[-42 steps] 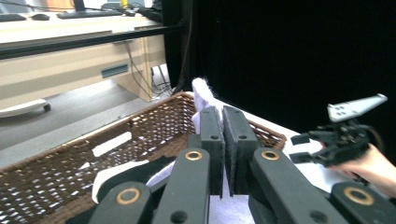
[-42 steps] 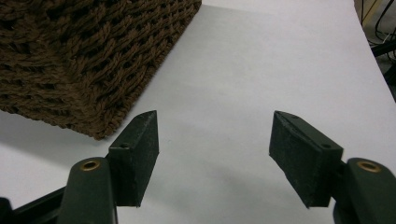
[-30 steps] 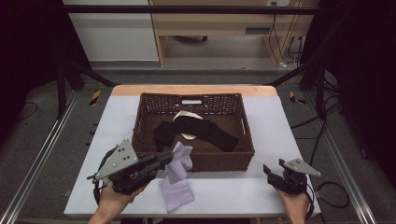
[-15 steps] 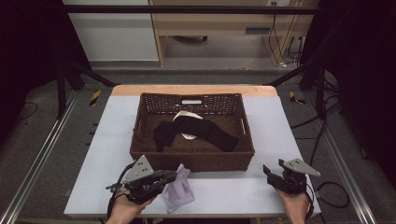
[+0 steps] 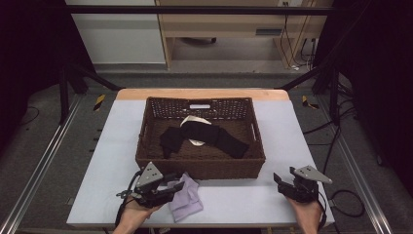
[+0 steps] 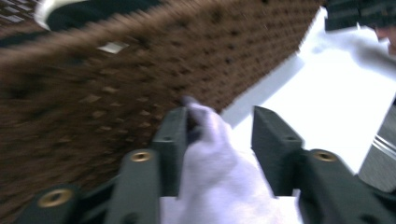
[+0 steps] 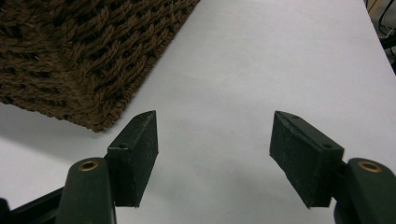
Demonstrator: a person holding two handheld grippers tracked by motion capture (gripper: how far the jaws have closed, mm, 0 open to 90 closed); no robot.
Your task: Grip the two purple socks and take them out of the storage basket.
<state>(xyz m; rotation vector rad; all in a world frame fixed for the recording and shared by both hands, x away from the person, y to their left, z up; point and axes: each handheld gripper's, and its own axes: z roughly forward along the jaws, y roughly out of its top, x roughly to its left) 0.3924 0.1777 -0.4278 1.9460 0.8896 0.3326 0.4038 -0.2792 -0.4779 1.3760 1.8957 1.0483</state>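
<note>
A lavender cloth [image 5: 189,204] lies crumpled on the white table, just in front of the brown wicker basket [image 5: 199,168]. My left gripper [image 5: 176,186] sits low over it, and its jaws have just been opening. In the left gripper view the cloth [image 6: 219,172] lies loose between the jaws of the left gripper [image 6: 220,114], and the right pad stands clear of it. The basket wall [image 6: 116,84] is close behind. My right gripper [image 5: 280,181] rests open at the table's front right, with nothing between its fingers [image 7: 215,116].
Inside the basket lie a black garment [image 5: 214,135] and a white piece [image 5: 191,121]. The basket's corner [image 7: 70,46] is just left of the right gripper. Bare table [image 5: 117,131] runs along both sides of the basket. A dark metal frame surrounds the table.
The left gripper has come down to the table with the lavender cloth and opened its jaws, so the cloth now rests on the table. The right gripper has stayed put.
</note>
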